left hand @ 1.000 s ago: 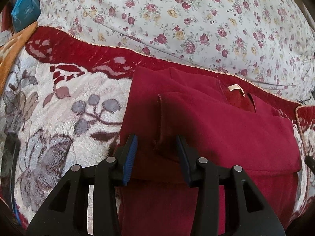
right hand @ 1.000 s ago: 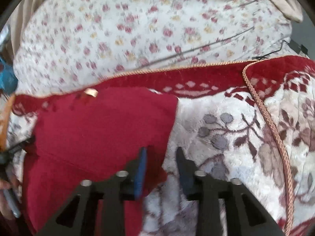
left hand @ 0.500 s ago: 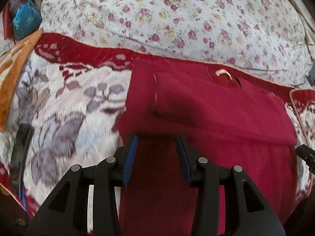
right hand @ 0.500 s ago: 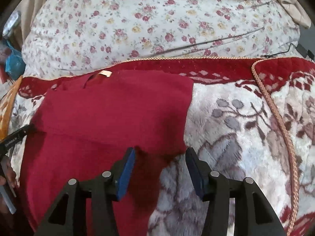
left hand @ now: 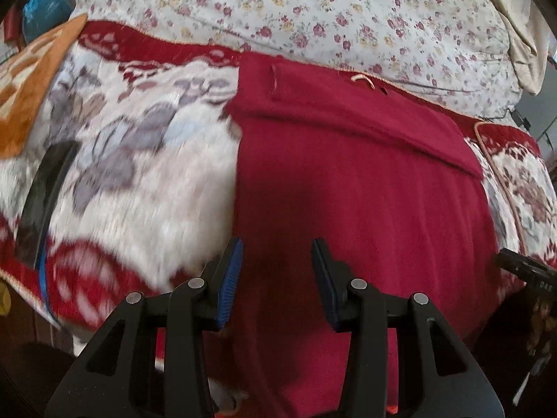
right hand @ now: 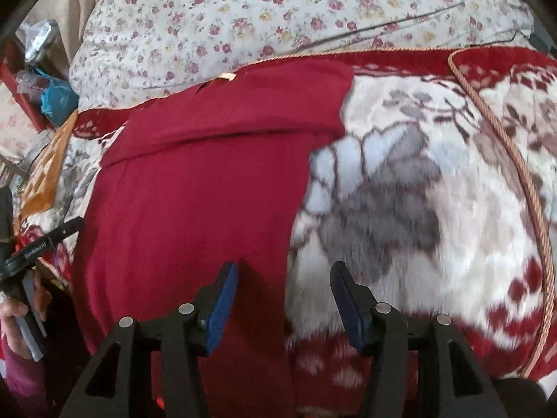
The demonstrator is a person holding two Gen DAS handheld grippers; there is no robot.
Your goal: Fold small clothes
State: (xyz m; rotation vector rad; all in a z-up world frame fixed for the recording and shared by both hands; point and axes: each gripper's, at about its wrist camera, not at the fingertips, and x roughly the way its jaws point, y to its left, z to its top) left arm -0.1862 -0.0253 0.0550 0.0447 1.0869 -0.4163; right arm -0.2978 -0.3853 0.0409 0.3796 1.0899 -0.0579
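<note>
Left of the left gripper (left hand: 276, 264): plush blanket (left hand: 146, 174), white with grey leaves and a red border; a dark flat object (left hand: 45, 195) lies on it further left, blurred. Left gripper's jaws stand partly apart, nothing pinched; the left pad sits at the left edge of the red garment (left hand: 355, 188), whose cloth fills the gap between and beyond the fingers. Garment lies flat, its far end folded over, a pale neck tag (left hand: 363, 78) near the top.

Right gripper (right hand: 283, 292): jaws have just been opening and are about half apart, gripping nothing. The garment's (right hand: 195, 202) right edge runs between its fingers, red cloth by the left pad, blanket (right hand: 435, 209) by the right. Beyond both, a floral quilt (right hand: 278, 10).
</note>
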